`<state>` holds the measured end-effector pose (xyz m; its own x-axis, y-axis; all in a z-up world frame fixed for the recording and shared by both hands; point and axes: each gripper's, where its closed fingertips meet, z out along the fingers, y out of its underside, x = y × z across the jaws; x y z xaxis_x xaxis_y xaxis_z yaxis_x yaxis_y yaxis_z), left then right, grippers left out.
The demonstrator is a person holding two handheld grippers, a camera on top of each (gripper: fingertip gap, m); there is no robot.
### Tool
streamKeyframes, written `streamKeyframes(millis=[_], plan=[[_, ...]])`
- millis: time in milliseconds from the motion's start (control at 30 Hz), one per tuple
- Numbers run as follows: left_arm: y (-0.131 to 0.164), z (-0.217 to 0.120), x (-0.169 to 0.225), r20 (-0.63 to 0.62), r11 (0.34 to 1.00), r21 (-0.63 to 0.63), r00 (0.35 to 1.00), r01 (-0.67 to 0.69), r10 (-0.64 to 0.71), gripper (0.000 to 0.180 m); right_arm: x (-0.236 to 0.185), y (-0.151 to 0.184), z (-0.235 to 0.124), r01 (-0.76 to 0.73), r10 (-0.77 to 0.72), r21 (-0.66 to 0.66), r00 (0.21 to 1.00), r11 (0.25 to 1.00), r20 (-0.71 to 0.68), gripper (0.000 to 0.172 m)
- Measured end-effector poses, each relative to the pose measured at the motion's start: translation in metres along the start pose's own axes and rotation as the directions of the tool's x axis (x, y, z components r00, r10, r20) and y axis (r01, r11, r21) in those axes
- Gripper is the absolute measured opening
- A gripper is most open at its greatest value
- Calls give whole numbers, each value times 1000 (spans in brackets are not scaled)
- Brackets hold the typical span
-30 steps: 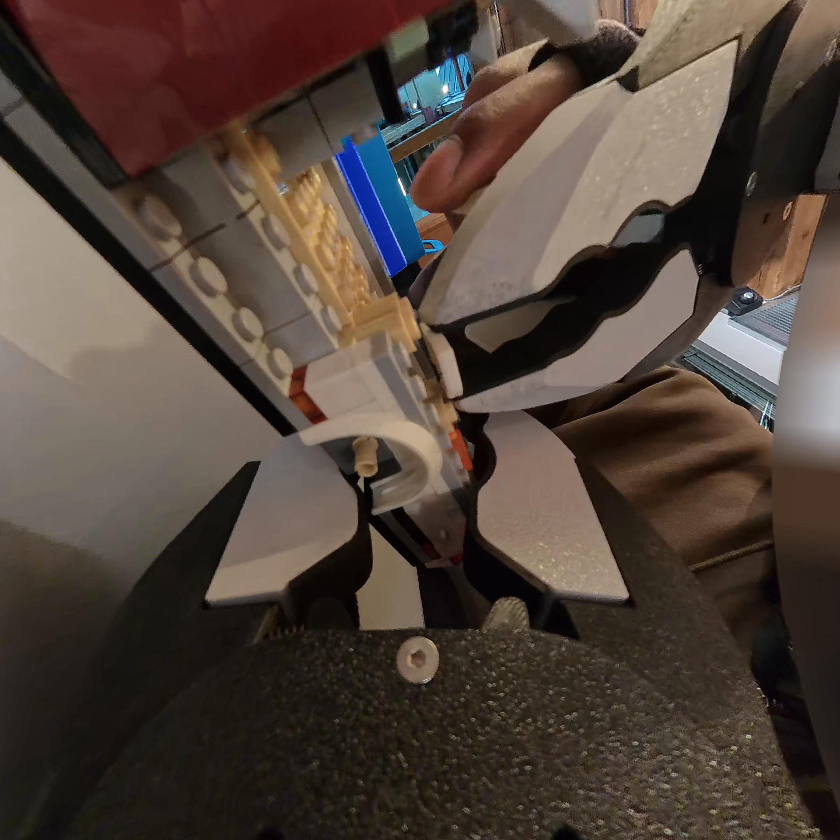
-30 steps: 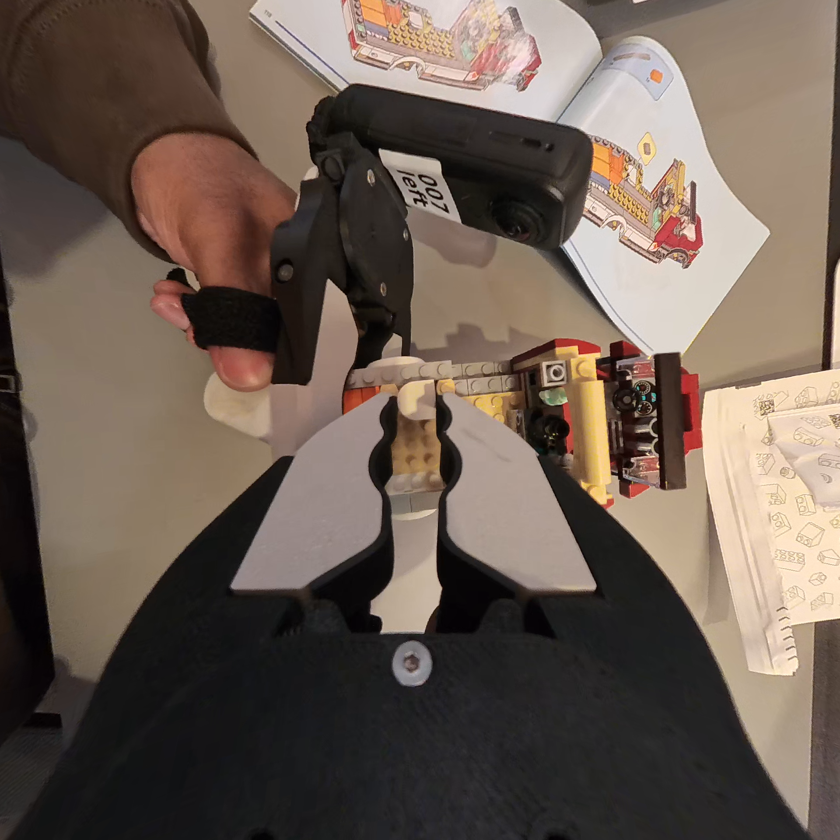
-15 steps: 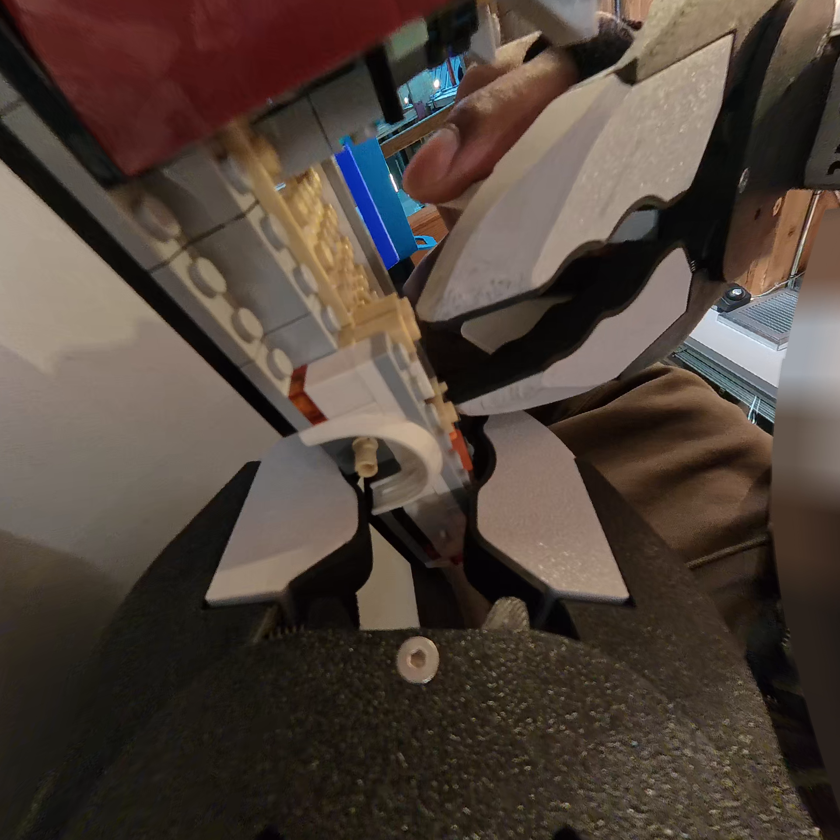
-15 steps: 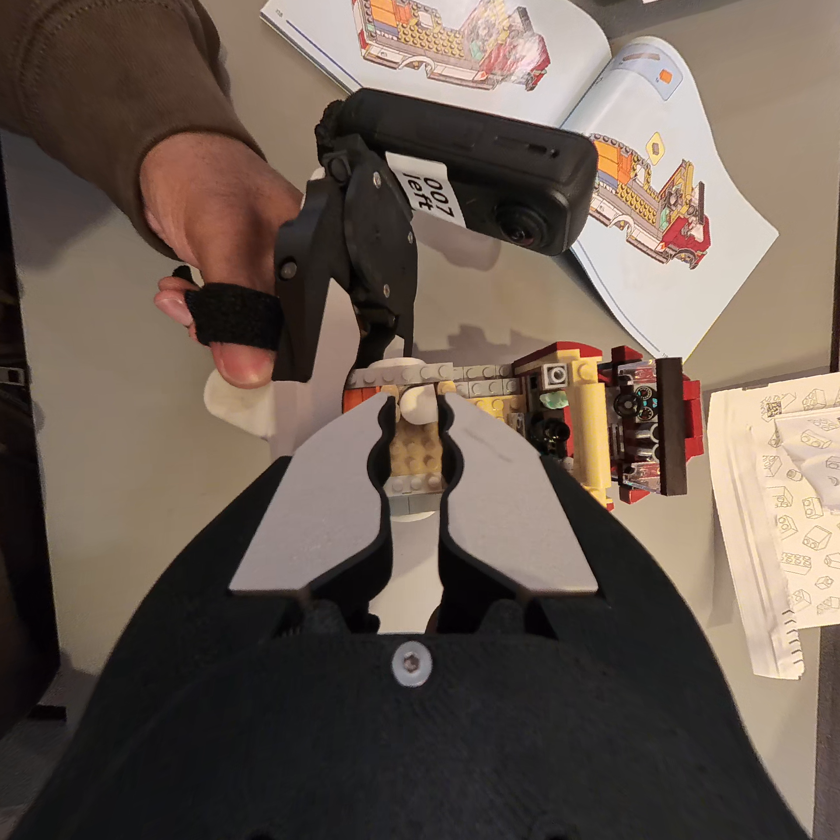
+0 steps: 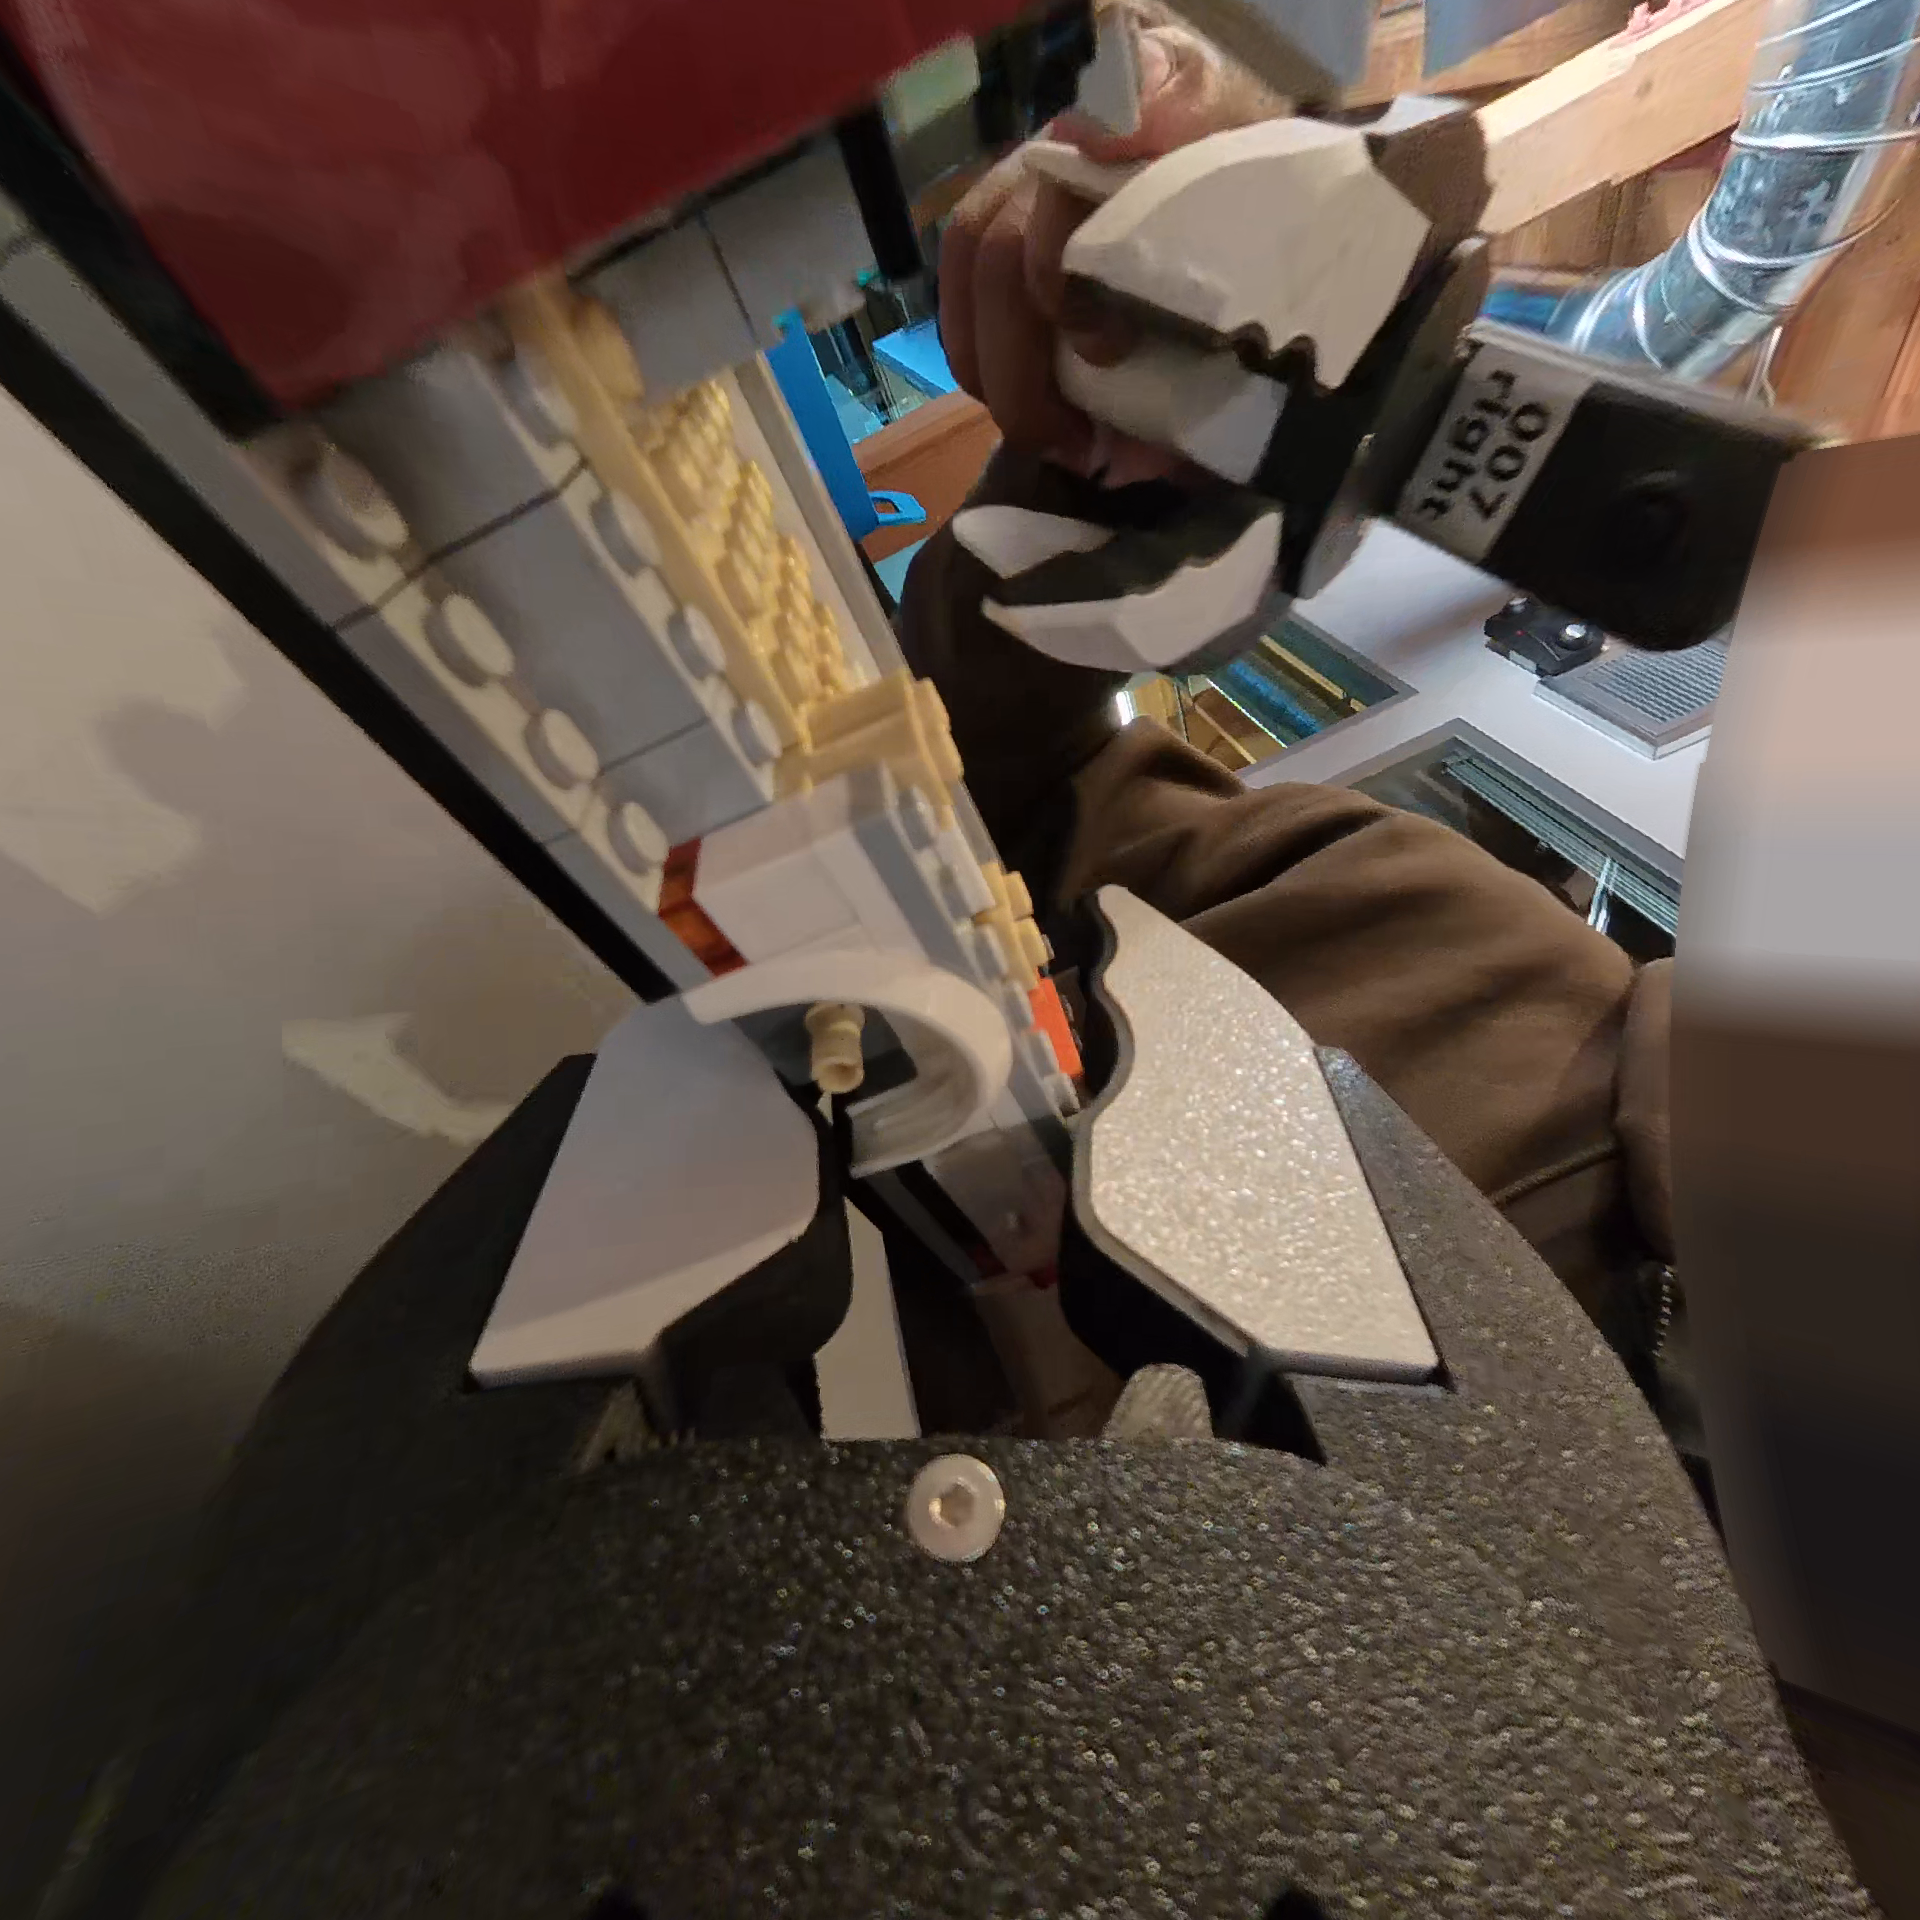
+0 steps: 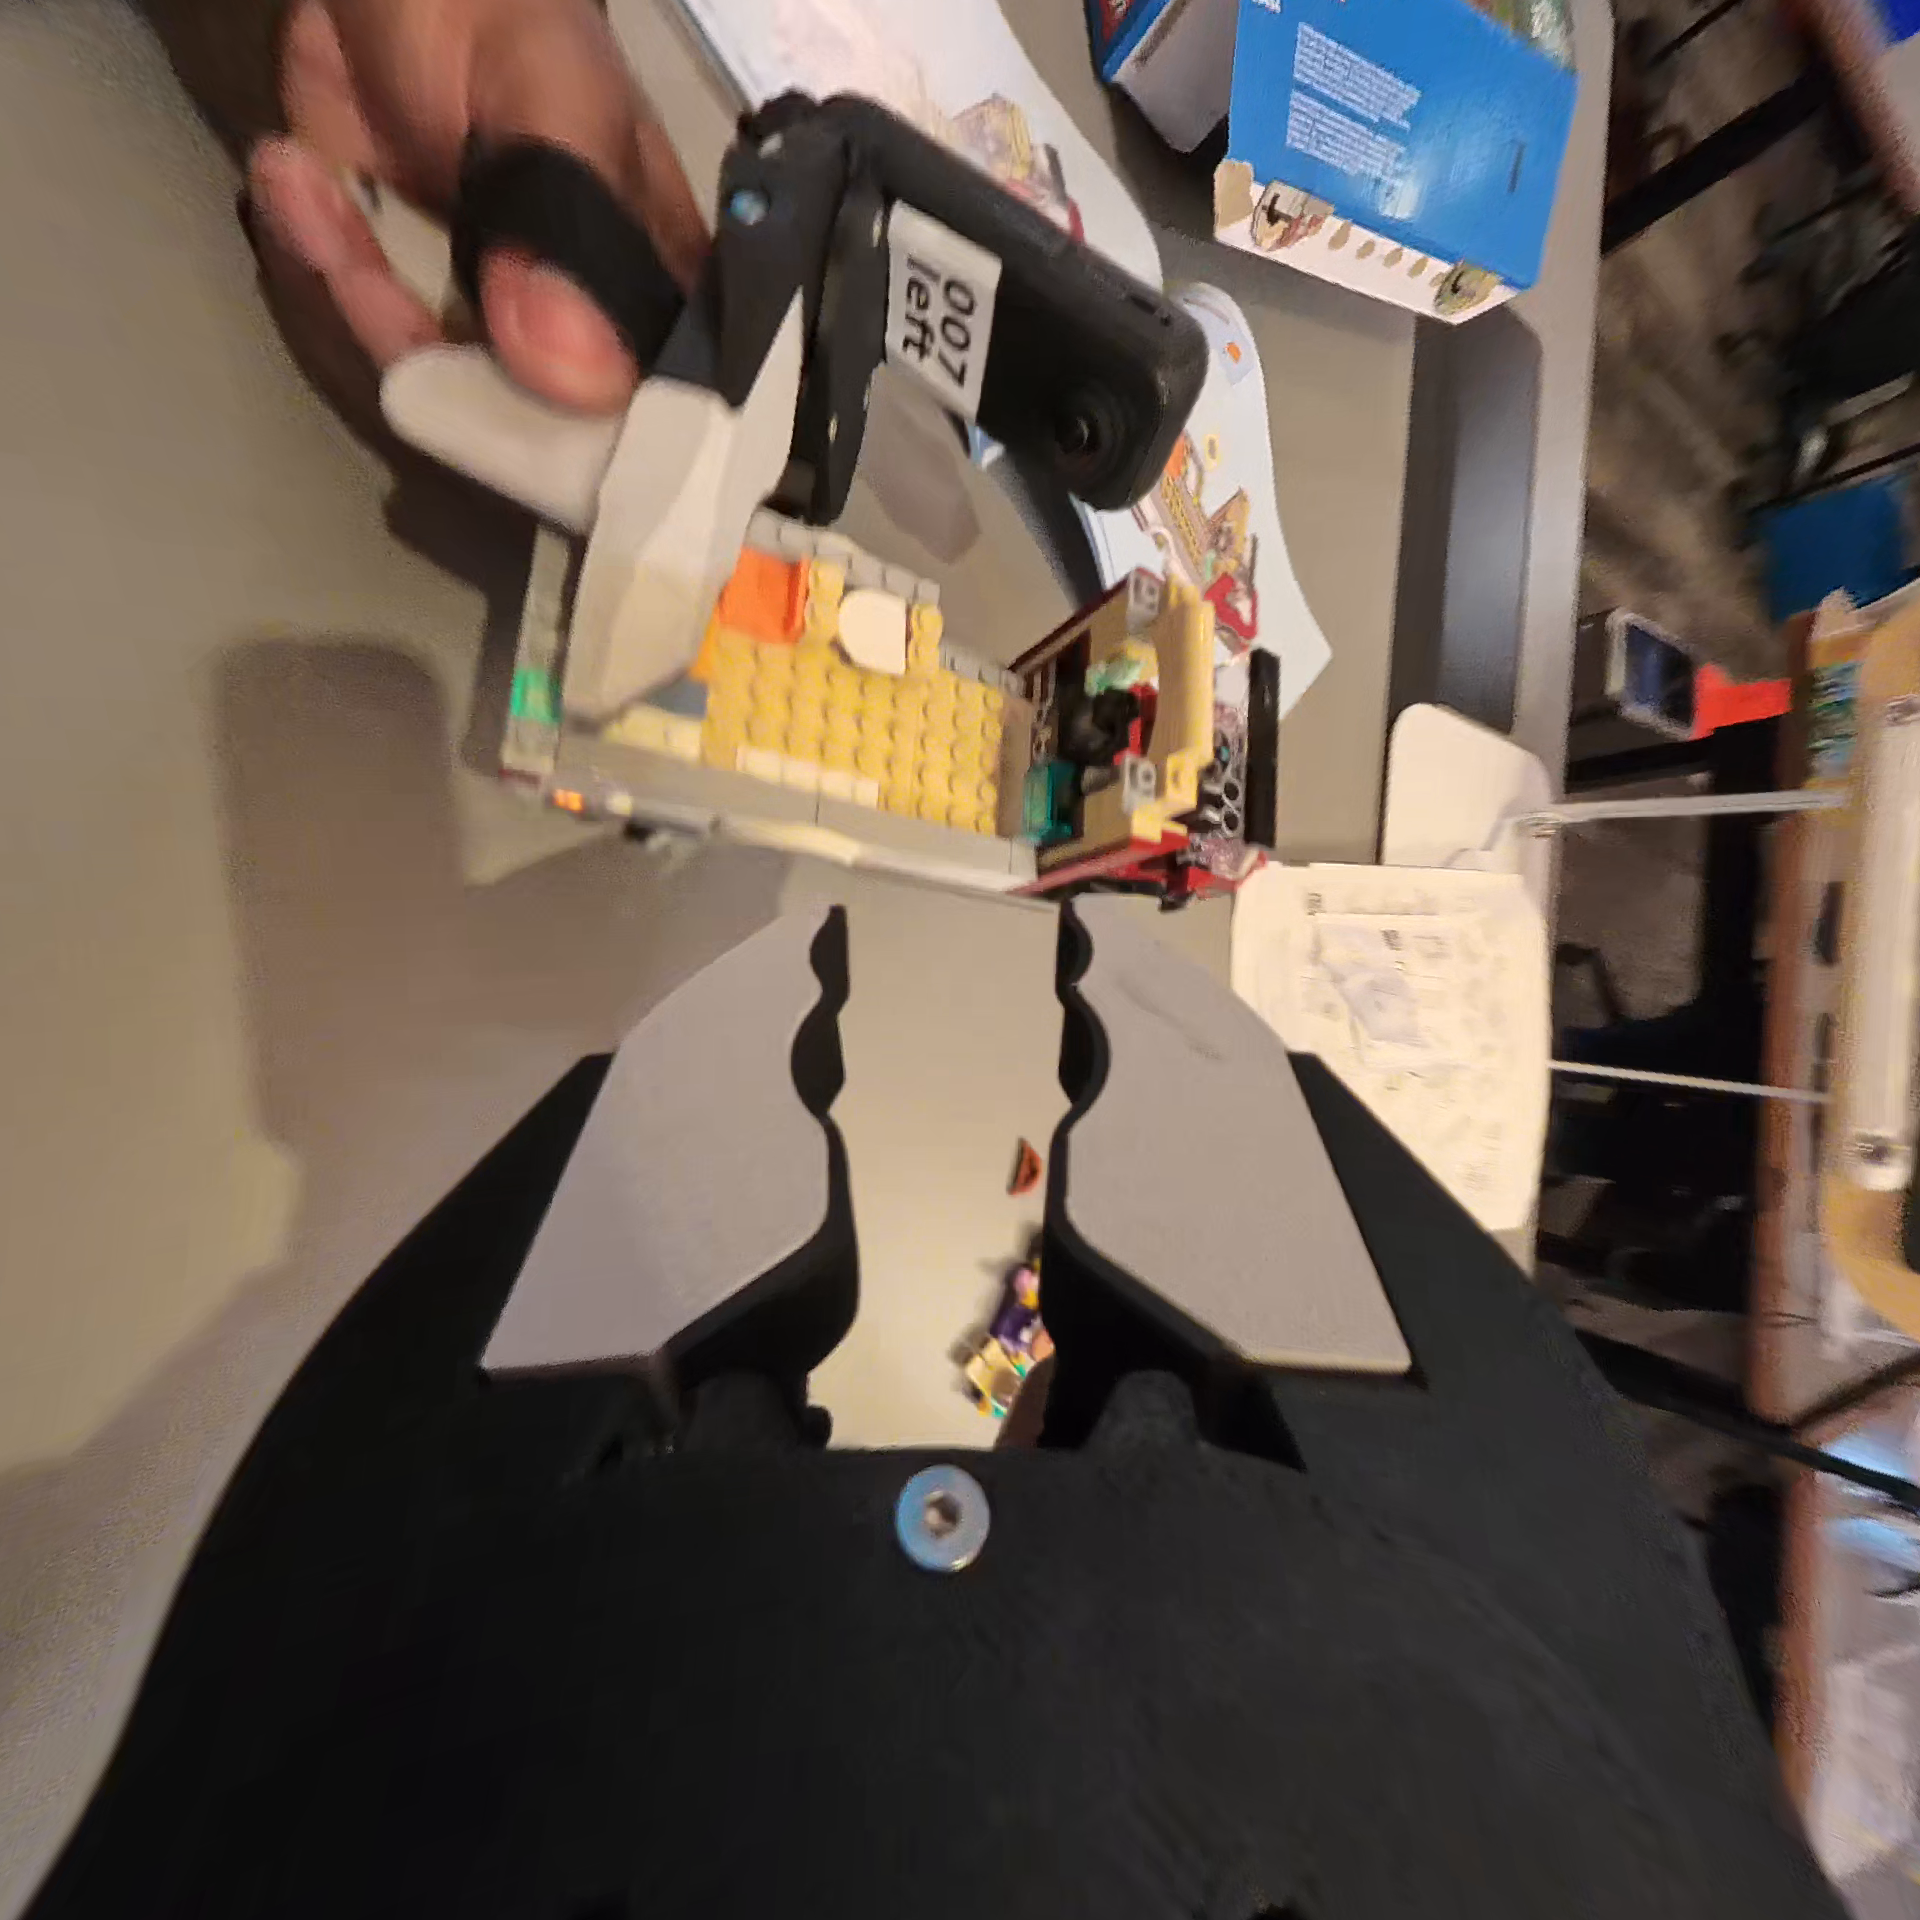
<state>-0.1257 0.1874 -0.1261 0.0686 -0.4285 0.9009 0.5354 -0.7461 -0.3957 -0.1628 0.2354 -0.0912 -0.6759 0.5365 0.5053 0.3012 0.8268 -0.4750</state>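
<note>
Left gripper fingers clenched on rear end of tan, grey and red brick-built vehicle model, held above grey surface. Right gripper fingers released, bare, just beside model. Small white round piece sits on tan studded floor.

Grey table, wooden beams and silver duct overhead.

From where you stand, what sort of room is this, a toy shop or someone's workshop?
Most likely a hobby or workshop table, not a shop. A half-built brick vehicle is clamped in the left hand-held gripper, beside an open instruction booklet and a blue box; bare timber beams and silver ducting show overhead.
</note>
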Motion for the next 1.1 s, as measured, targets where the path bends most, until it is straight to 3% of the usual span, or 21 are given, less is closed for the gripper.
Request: streamKeyframes(millis=[167,367,500,700,1100], plan=[[5,0,9,-83,998,-51,995,42,-46,46,-14,14,-7,228,-218,48,964,973,-153,53],[14,-1,21,-175,989,-131,980,70,-93,46,-34,6,17,492,-442,44,815,870,-374,69],[22,-1,25,-188,981,-189,979,39,-75,46,-30,-7,25,533,-421,91,751,841,-510,72],[25,-1,23,-173,977,-212,982,38,-76,46,-27,-18,20,614,-396,105,620,782,-677,59],[36,3,23,-169,962,-269,982,35,-83,45,-33,-20,31,635,-376,53,521,771,-766,49]])
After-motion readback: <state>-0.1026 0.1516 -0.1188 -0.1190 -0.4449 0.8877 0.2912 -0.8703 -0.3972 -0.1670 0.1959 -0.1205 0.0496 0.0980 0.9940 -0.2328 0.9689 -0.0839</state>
